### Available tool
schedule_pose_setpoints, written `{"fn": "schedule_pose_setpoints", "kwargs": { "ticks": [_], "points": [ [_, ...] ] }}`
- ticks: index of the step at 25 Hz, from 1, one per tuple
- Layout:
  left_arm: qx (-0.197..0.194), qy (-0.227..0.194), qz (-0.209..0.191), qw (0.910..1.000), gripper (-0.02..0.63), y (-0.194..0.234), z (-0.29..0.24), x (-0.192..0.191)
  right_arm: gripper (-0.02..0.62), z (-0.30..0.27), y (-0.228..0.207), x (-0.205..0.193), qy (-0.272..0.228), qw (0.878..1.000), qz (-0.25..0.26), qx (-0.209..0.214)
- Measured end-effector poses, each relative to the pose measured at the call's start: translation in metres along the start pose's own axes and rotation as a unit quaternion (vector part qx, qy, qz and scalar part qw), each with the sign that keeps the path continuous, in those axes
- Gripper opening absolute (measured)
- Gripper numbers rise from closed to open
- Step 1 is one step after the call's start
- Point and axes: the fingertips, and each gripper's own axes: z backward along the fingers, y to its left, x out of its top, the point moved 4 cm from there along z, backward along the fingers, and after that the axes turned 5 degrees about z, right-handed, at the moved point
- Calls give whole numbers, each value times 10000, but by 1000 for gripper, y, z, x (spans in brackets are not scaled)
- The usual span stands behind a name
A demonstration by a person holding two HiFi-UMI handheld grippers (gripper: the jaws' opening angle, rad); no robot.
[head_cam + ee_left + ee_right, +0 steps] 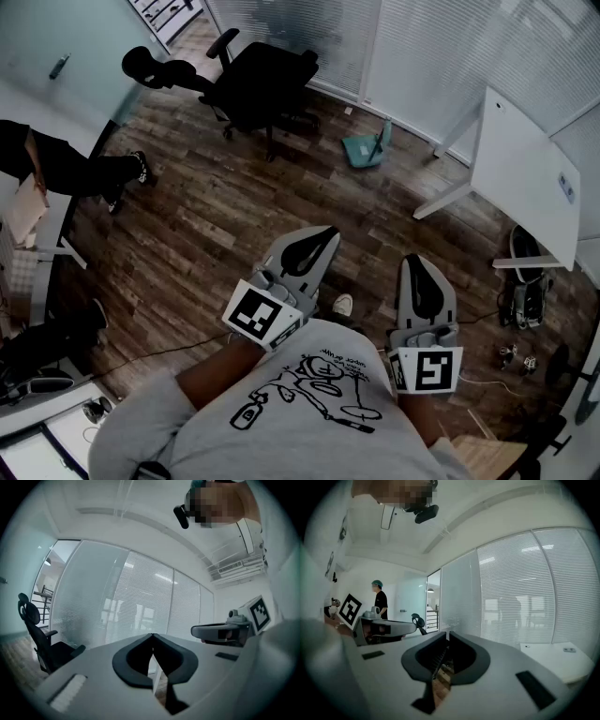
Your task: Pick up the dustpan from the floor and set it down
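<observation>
Dustpan (364, 149): one, teal, on wood floor (206, 225) beside glass wall, well ahead of both tools; small, handle unclear; seen in head view only.
Left tool (323, 234): jaws together, empty.
Right tool (413, 262): jaws together, empty.
Office chair (258, 84): one, black.
Worktop (525, 169): one, white.
Seated person (75, 169): cut off at left edge.

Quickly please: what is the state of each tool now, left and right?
Left tool: closed, holding nothing.
Right tool: closed, holding nothing.
</observation>
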Motion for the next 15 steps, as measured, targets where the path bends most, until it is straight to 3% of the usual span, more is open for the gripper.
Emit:
{"fn": "schedule_pose_setpoints", "kwargs": {
  "ticks": [15],
  "points": [
    [-5, 22, 69, 10000, 2, 33, 13, 6, 18, -31, 22, 8, 5, 10000, 22, 41]
  ]
}}
